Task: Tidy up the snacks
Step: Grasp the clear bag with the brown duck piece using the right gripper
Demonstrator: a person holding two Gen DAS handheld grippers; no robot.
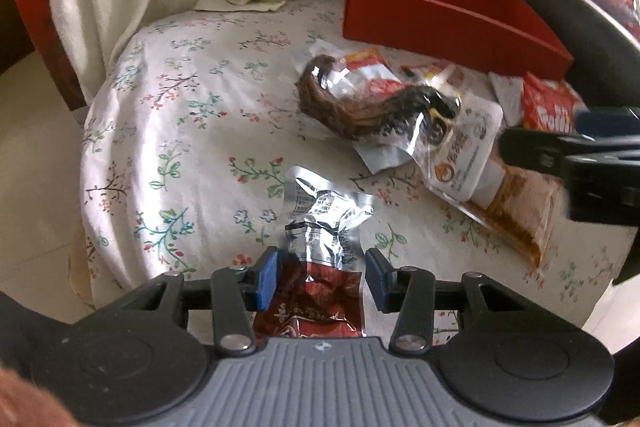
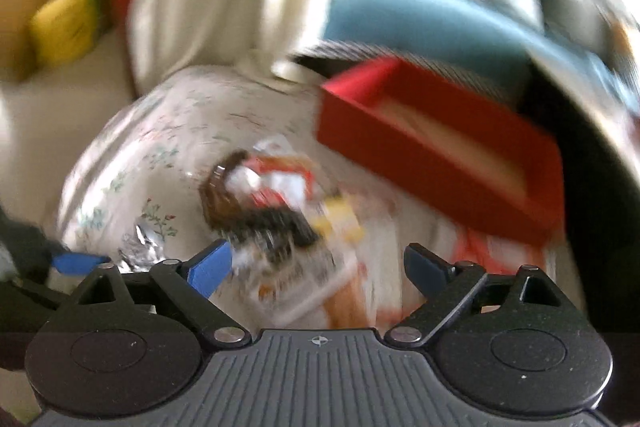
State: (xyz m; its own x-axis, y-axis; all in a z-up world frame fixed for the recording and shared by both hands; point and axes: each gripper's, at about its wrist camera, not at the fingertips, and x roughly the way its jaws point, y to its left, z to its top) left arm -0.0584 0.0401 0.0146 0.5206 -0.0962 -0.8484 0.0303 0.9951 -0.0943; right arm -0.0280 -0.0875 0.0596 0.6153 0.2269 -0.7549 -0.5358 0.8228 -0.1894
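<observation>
Pinching a foil packet (image 1: 320, 227), left gripper (image 1: 320, 269); right gripper (image 2: 318, 267) wide above snack heap (image 2: 272, 203)

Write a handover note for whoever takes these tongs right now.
Left tongs: shut on the silver-and-red packet, at the near edge of the floral cloth.
Right tongs: open, nothing gripped, over the snack pile; that view is blurred.
Red box: far right on the cloth; its visible part looks empty.
Still loose on the cloth: dark meat packet, orange packet, red packet.
Done: one packet gripped. Left: likely box it, then the rest.
</observation>
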